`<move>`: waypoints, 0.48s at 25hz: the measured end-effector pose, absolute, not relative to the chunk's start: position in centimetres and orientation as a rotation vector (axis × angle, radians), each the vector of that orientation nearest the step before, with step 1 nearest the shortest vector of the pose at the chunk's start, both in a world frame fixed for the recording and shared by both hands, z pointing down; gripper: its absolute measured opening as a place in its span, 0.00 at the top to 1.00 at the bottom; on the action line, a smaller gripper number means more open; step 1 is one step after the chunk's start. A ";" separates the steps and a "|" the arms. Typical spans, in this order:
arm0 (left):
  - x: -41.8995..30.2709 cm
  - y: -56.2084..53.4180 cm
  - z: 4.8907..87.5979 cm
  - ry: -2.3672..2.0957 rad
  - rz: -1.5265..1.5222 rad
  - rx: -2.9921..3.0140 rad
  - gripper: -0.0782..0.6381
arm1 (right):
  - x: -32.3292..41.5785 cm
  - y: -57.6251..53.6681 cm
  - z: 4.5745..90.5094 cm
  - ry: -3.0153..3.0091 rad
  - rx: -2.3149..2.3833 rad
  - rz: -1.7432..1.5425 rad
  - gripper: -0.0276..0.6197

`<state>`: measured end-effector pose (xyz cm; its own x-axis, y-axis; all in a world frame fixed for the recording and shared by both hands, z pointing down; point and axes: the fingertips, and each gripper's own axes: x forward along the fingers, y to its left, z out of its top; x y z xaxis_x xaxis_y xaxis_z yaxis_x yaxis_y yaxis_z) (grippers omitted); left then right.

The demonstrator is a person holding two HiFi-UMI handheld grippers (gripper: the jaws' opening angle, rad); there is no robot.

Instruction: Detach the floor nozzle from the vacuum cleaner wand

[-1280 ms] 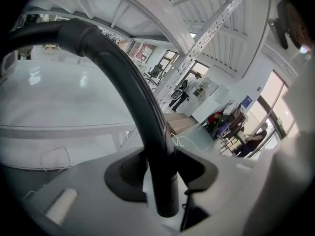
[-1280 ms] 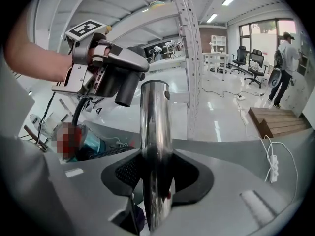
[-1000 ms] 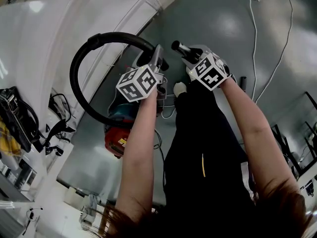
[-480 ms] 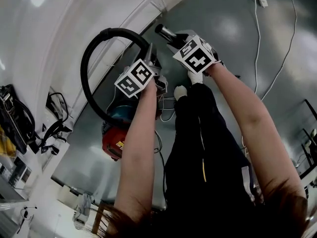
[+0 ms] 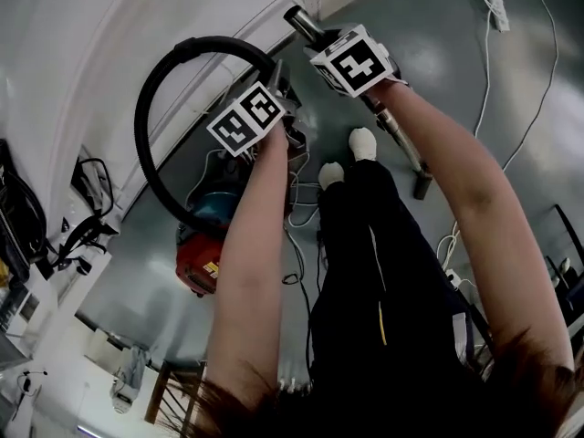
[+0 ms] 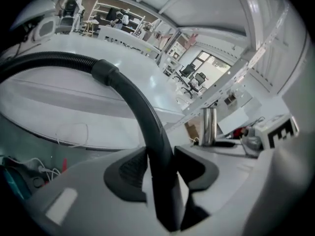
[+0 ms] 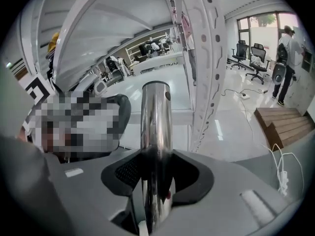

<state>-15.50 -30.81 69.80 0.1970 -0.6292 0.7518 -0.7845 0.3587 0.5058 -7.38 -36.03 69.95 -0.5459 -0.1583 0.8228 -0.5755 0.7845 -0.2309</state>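
The right gripper, jaws clamped on the chrome wand, has swung it away from the left gripper, jaws clamped on the black hose. The wand's dark lower end now shows beside the feet; if that is the nozzle, it is still on.

No text can be read anywhere. A yellow label on the red vacuum body, below the left tool, is too small to make out.

Two grippers: left gripper, right gripper. One black hose, one chrome wand, one red canister, two white socks (one per foot).
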 end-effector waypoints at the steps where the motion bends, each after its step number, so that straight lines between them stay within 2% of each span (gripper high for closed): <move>1: -15.4 -30.9 70.0 -1.496 0.189 1.346 0.65 | -8.0 -36.7 70.1 -2.116 0.544 0.614 0.71; 6: -15.8 -30.7 70.8 -1.531 0.196 1.366 0.65 | -10.5 -39.5 71.8 -2.072 0.547 0.598 0.71; 12: -16.2 -31.6 71.2 -1.573 0.218 1.464 0.61 | -10.3 -43.3 73.9 -2.010 0.660 0.585 0.71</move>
